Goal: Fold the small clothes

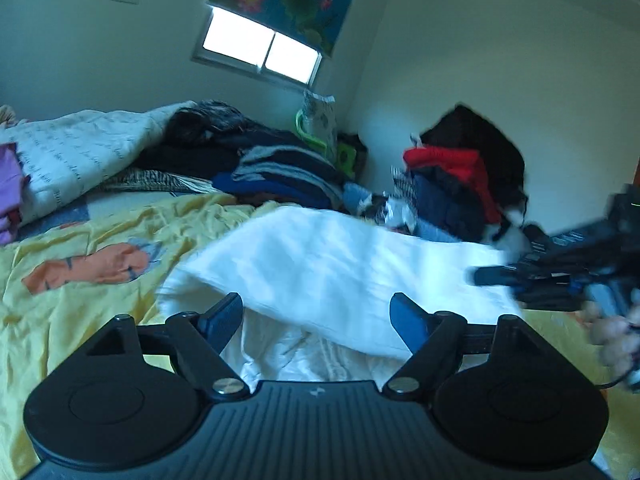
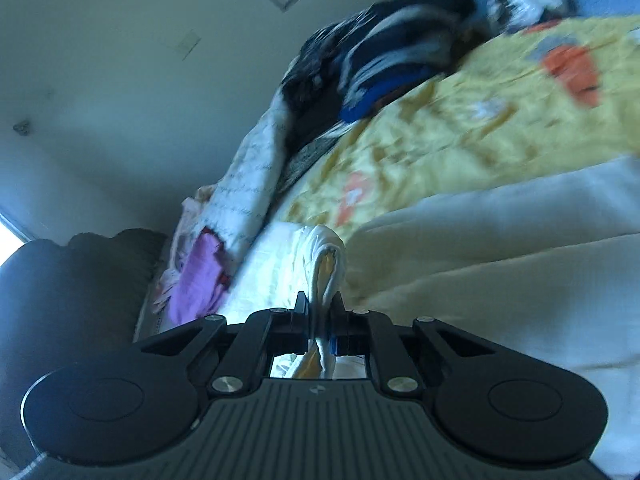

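Two grippers work a white garment (image 1: 340, 264) on the yellow bedsheet (image 1: 80, 320) as I watch through the wrist cameras. My left gripper (image 1: 318, 316) has its blue-padded jaws spread wide, nothing pinched between them; the pale cloth lies just beyond and beneath the fingertips, one layer folded over another. My right gripper (image 2: 322, 312) is clamped tight on a bunched edge of the same white garment (image 2: 326, 256), the fabric squeezed into a narrow fold that rises between the pads. From the left camera, the right gripper (image 1: 492, 276) shows as a blurred dark shape at the cloth's right edge, with the operator's hand (image 1: 616, 340) behind it. A stack of dark and striped clothes (image 1: 280, 172) sits at the far side of the bed, near a second heap topped with a red item (image 1: 444, 160) against the wall. A white printed quilt (image 1: 80, 152) and purple cloth (image 2: 200, 276) lie at the left end. A window (image 1: 256, 46) with a floral blind glows above.
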A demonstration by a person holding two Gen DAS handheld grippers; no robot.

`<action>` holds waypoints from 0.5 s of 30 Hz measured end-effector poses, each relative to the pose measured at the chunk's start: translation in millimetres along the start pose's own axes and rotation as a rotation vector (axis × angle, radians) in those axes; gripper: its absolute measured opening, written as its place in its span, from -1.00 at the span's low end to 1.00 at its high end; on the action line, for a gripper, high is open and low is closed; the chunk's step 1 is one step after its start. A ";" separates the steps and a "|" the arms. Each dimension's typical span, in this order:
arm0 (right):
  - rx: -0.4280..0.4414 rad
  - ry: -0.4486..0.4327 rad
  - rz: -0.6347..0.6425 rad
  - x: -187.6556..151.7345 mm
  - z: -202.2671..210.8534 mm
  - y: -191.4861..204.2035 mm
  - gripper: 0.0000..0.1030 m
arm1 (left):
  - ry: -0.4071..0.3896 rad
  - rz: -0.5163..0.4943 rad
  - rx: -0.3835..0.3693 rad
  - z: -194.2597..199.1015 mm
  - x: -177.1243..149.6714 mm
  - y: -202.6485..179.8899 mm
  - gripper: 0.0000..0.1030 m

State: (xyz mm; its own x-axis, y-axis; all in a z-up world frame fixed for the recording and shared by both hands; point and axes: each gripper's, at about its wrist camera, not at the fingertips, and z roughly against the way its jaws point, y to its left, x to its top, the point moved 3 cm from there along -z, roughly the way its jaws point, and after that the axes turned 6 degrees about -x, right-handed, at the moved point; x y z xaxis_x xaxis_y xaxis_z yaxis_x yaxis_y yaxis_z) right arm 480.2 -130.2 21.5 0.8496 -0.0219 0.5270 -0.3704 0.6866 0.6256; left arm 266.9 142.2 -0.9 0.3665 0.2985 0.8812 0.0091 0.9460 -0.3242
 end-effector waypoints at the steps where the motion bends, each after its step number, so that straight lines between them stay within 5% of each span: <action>1: -0.022 -0.014 -0.002 1.6 14.0 -10.2 -0.74 | 0.010 -0.019 0.007 -6.3 4.0 -6.8 0.57; 10: -0.232 -0.038 -0.046 -14.3 109.3 -106.2 -0.74 | 0.132 -0.124 -0.116 -78.2 -2.9 -71.7 0.57; 15: -0.294 -0.047 -0.062 -25.6 115.4 -135.4 -0.74 | 0.253 -0.163 -0.086 -116.8 -33.2 -94.3 0.57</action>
State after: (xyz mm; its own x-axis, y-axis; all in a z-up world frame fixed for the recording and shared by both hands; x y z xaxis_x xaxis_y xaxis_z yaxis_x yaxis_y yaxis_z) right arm 465.3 -306.5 -10.4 0.8465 -0.0990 0.5230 -0.1879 0.8638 0.4675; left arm 362.6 28.2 -39.8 0.5733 0.0922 0.8141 0.1614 0.9615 -0.2225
